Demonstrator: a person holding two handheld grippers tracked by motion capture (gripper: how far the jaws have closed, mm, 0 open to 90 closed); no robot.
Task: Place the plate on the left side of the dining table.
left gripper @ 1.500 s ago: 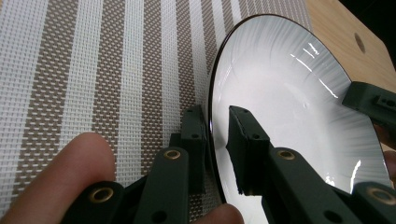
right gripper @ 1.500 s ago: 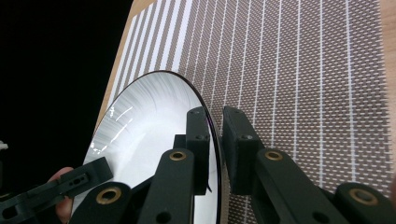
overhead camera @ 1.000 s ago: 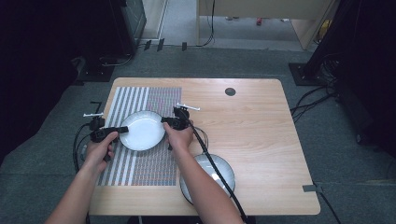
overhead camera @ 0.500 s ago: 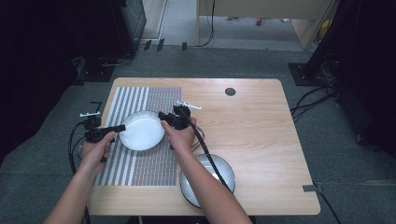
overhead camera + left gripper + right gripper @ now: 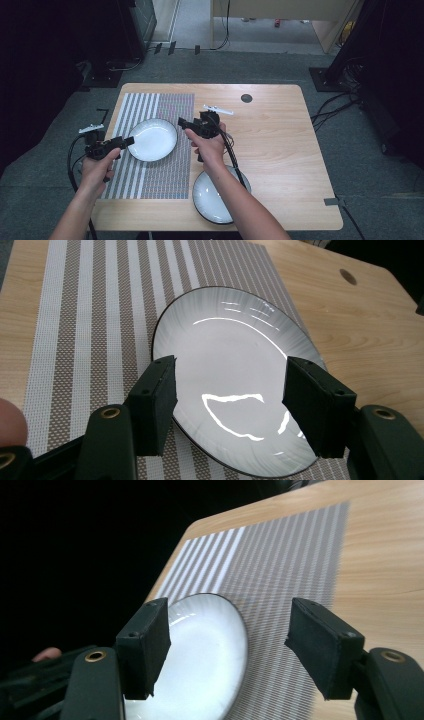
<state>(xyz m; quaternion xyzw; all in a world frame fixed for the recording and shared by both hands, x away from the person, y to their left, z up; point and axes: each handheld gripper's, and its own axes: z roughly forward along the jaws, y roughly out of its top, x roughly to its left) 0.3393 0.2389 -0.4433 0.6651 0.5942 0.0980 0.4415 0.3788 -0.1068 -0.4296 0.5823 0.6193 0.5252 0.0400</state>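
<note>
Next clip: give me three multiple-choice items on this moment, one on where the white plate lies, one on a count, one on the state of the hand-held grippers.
1. Where does the round white plate with a dark rim between the grippers lie?
A. on the striped woven placemat
B. on the grey floor
C. on bare wood

2. How many plates are on the wooden table?
A. one
B. two
C. four

3. How do the jaws of the left hand-held gripper and the right hand-held gripper stand?
A. both clamped on the rim
B. left clamped, right free
C. both open, off the plate

Key: 1 A, stripes surround the plate. 2 B, a second white plate lies at the near edge. 3 C, both have just been opening and gaps show beside the rim.
</note>
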